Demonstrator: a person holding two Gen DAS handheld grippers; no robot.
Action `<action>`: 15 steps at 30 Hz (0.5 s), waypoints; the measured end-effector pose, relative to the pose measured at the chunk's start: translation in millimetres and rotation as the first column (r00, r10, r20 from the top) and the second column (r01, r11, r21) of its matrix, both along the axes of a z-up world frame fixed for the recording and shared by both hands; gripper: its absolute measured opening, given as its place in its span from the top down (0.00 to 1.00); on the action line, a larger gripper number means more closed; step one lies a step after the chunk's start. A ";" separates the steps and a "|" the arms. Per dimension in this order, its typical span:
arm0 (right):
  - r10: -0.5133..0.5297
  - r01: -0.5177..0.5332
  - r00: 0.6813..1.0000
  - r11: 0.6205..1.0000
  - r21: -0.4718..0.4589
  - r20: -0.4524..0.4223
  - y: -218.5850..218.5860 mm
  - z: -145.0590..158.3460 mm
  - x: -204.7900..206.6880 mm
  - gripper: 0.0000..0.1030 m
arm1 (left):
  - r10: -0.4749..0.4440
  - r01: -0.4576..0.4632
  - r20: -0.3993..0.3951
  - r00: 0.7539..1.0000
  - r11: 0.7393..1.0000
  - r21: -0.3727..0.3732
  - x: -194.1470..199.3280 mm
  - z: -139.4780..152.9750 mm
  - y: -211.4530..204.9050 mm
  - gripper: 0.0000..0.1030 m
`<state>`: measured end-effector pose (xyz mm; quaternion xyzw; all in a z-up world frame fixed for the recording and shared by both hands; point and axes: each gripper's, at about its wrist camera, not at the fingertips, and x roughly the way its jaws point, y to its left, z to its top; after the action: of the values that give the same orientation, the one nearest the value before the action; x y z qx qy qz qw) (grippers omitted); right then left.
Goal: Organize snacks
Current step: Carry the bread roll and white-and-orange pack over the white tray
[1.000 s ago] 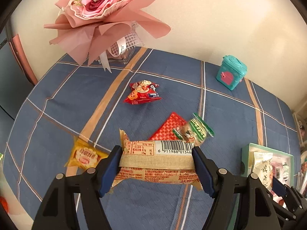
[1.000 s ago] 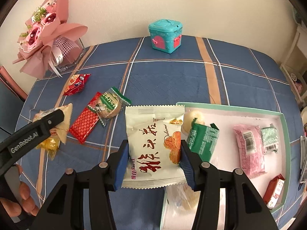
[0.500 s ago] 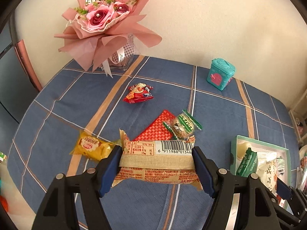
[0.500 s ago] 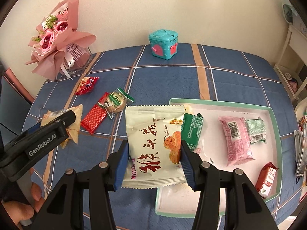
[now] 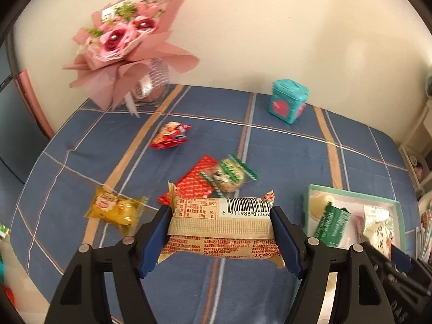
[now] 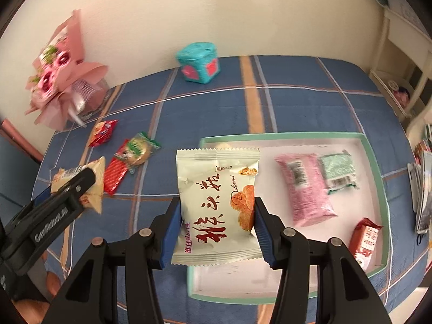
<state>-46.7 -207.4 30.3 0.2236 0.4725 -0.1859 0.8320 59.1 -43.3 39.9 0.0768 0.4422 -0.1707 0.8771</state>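
Left wrist view: a tan bar is clamped lengthwise in the left gripper, above the surface. Its slick wrapper could slide out.

Right wrist view: the right gripper pinches a white packet over the tray; a loose hold could drop it outside.

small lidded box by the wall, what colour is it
Teal with pink patches; the small lidded box shows best in the right wrist view.

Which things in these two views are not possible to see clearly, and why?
- Left wrist view: the tray is partly hidden behind the right gripper.
- Right wrist view: the tray's near corner lies behind the white packet.
- Left wrist view: the bouquet is blurred.
- Right wrist view: the items at the right edge are cut off.
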 end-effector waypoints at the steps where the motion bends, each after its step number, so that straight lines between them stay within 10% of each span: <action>1: -0.013 0.013 1.000 1.000 0.001 -0.003 -4.9 -0.9 -2.5 0.48 | -0.013 0.013 -0.001 1.000 1.000 -0.001 -2.9 -0.2 -5.1 0.26; 15: -0.249 0.249 0.968 0.968 -0.019 -0.038 -90.2 -7.0 -61.2 0.48 | -0.243 0.243 0.020 0.970 0.970 0.030 -55.6 -5.9 -95.2 0.26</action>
<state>-107.8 -297.6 23.3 0.2715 0.4560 -0.2967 0.7939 3.5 -138.5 34.0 0.1446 0.4214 -0.2698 0.8537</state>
